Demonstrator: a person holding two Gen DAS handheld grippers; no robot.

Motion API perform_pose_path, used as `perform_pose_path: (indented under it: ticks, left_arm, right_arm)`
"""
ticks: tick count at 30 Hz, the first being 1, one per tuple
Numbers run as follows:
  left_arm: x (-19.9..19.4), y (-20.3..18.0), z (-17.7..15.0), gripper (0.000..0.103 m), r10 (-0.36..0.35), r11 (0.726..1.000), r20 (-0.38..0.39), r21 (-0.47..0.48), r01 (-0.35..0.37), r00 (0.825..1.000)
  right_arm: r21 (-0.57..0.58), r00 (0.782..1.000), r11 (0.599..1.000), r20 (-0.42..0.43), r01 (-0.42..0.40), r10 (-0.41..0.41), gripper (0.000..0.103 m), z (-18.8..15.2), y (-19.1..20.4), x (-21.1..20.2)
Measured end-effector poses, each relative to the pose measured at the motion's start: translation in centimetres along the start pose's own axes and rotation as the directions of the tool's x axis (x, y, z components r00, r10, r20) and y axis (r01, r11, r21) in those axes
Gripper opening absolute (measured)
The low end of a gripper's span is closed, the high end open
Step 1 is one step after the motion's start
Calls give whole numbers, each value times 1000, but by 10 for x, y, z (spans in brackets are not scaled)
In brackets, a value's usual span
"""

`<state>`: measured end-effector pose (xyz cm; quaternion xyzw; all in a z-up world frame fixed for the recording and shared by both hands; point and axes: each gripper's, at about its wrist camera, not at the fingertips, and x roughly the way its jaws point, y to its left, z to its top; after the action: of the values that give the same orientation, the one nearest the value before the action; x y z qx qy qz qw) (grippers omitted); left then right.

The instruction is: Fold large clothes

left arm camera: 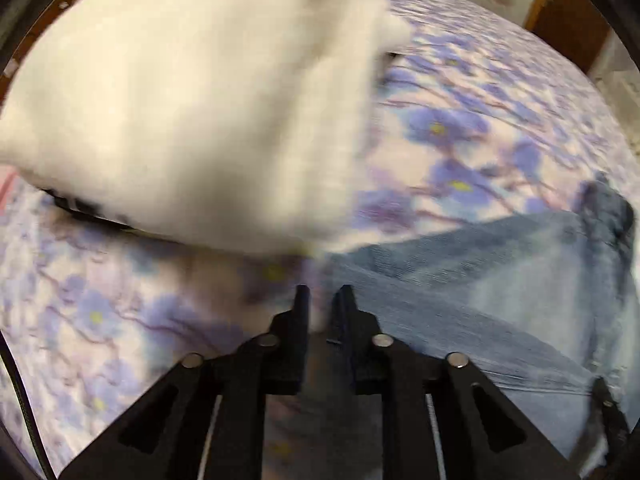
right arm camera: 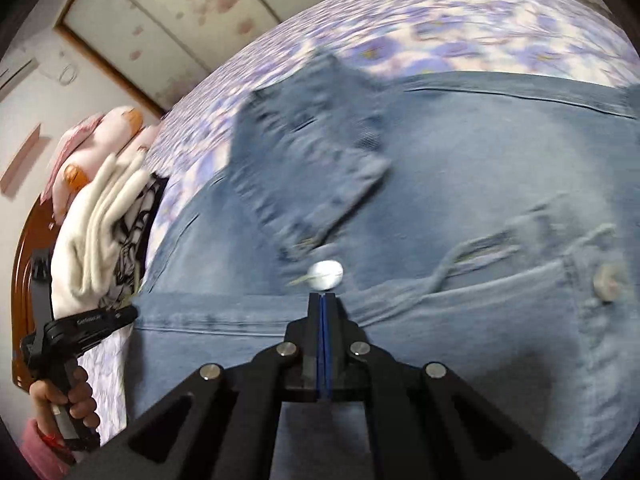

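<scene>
Denim garment (left arm camera: 500, 280), pale blue and washed, lies spread on the bed's floral sheet (left arm camera: 460, 140) at the right of the left wrist view, laid out flat presumably so it can be folded. The left hand-held gripper (left arm camera: 323, 294) hangs just above the sheet near the denim's edge, its jaws a little apart with nothing between them. A blurred white garment (left arm camera: 180, 100) fills the upper left.

From the right wrist view, the denim garment (right arm camera: 460, 184) covers most of the bed, a flap (right arm camera: 304, 160) turned over on top and a white button (right arm camera: 326, 275) just ahead of the fingertips. The right hand-held gripper (right arm camera: 324, 298) is clenched tight and empty, above the cloth. At the left edge a person's hand (right arm camera: 66, 398) grips the other tool's handle beside stacked white clothes (right arm camera: 92, 232).
</scene>
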<state>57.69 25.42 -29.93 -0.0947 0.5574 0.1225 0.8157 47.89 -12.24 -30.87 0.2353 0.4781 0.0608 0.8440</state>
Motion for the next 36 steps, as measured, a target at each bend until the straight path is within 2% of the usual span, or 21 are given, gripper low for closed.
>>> perform_pose_path:
  ticks: [2, 4, 6, 9, 11, 15, 18, 23, 24, 25, 26, 28, 30, 32, 36]
  left_arm:
    - [9, 15, 0, 14, -3, 1000, -31, -25, 2, 1000]
    - [17, 17, 0, 14, -6, 999, -51, -34, 4, 999]
    - [19, 18, 3, 15, -9, 999, -44, -39, 7, 999]
    - [22, 16, 4, 14, 20, 1000, -41, -21, -21, 999]
    - [24, 9, 5, 14, 57, 998, -32, 14, -56, 998]
    - [15, 7, -1, 14, 89, 995, -14, 46, -88, 996]
    - [8, 5, -3, 14, 89, 995, -7, 49, -89, 996]
    - [-15, -8, -15, 14, 72, 997, 35, 32, -74, 997]
    - [-21, -7, -20, 14, 72, 997, 52, 28, -73, 996]
    - [-26, -9, -26, 15, 60, 998, 66, 22, -62, 996]
    - [-33, -12, -34, 15, 37, 999, 78, 19, -39, 996]
    - [-47, -21, -54, 17, 9, 1000, 89, 15, -10, 996]
    - [-62, -31, -78, 23, -19, 1000, 86, 17, 17, 996]
    - [-74, -42, -101, 24, -34, 999, 80, 24, 32, 996]
    - [-103, -66, -141, 25, -43, 999, 58, 32, 41, 997]
  right_arm:
    - [2, 999, 999, 17, 47, -48, 0, 0, -9, -6]
    - [10, 999, 999, 17, 46, -47, 0, 0, -21, -12]
    - [8, 992, 992, 31, 126, -126, 0, 0, -29, -19]
    - [-8, 975, 976, 50, 219, -219, 0, 0, -40, -32]
    - [-3, 969, 971, 55, 241, -240, 0, 0, -49, -39]
    - [15, 963, 965, 57, 263, -263, 0, -1, -60, -48]
    - [6, 936, 939, 80, 344, -343, 0, -3, -60, -60]
    - [-19, 932, 934, 79, 356, -353, 0, -9, -60, -69]
    - [-33, 926, 928, 86, 372, -368, 0, -12, -59, -73]
    - [-31, 907, 909, 96, 415, -411, 0, -15, -59, -77]
    - [-15, 904, 907, 98, 420, -417, 0, -17, -62, -82]
    - [37, 925, 930, 98, 365, -367, 0, -22, -70, -88]
    - [115, 948, 948, 89, 295, -306, 0, -33, -82, -101]
    - [167, 958, 949, 61, 266, -279, 0, -44, -94, -113]
    - [109, 942, 936, -18, 334, -334, 2, -67, -103, -129]
